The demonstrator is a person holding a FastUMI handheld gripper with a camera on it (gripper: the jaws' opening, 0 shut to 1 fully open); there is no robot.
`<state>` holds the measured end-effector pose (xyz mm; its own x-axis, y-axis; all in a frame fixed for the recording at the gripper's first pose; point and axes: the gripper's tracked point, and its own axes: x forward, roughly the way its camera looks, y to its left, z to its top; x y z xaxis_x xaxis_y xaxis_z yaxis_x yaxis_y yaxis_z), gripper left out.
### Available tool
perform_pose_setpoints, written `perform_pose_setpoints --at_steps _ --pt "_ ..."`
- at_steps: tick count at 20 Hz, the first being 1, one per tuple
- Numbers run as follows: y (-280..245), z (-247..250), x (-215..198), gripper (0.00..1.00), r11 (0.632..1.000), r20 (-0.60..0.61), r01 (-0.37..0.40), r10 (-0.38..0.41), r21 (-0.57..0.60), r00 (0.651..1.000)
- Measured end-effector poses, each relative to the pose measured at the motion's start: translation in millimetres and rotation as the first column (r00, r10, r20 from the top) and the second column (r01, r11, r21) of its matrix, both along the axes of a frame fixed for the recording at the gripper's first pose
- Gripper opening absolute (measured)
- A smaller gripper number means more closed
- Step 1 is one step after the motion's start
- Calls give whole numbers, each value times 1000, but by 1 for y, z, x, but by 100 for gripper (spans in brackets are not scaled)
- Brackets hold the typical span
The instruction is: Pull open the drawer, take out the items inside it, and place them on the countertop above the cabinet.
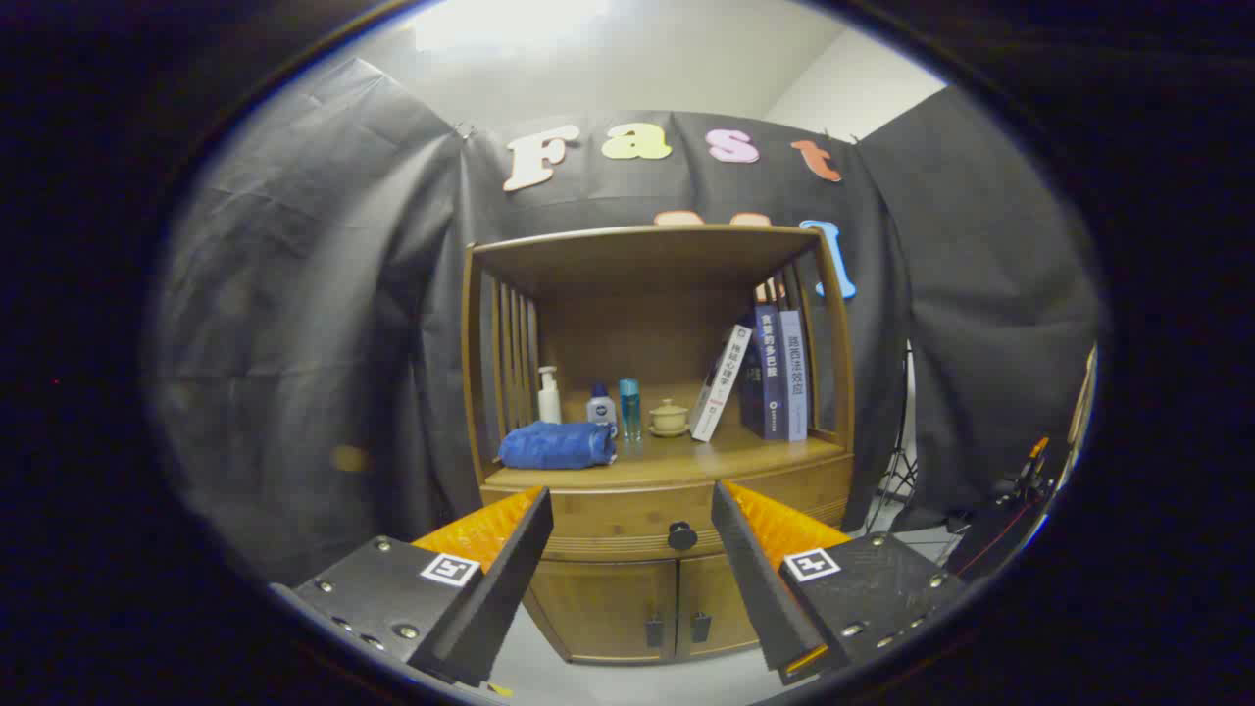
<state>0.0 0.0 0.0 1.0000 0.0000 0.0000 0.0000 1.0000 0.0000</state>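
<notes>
The cabinet (657,431) stood against the booth's cloth wall, facing the tool squarely, which suited a straight pull on its front. Its countertop (745,453), the table for this task, lay under an open hutch and already carried a row of things pushed toward the back and sides: books (775,373) leaning at the right, a rolled blue cloth (557,444) at the left front, then a pump bottle (549,395), a small white bottle (601,404), a slim blue bottle (629,407) and a lidded cup (670,417). That left bare wood along the front right, probably the likeliest landing spot. Below it the drawer (627,515) was closed, so its contents were hidden. The tool (632,534) hung well short of the cabinet, fingers spread wide and gripping nothing. The drawer's dark knob (682,535) showed between them, slightly right of centre, apparently lined up for the approach.
</notes>
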Motion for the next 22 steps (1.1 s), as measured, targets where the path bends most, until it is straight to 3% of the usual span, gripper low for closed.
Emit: perform_pose_setpoints --at_steps 5,12,22 --pt "-11 -7 -1 97 1000 -7 25 -26 -17 1000" --pt "6 -19 0 97 999 -19 -14 13 -39 1000" --pt "-2 -29 3 97 999 -25 -5 4 -32 1000"
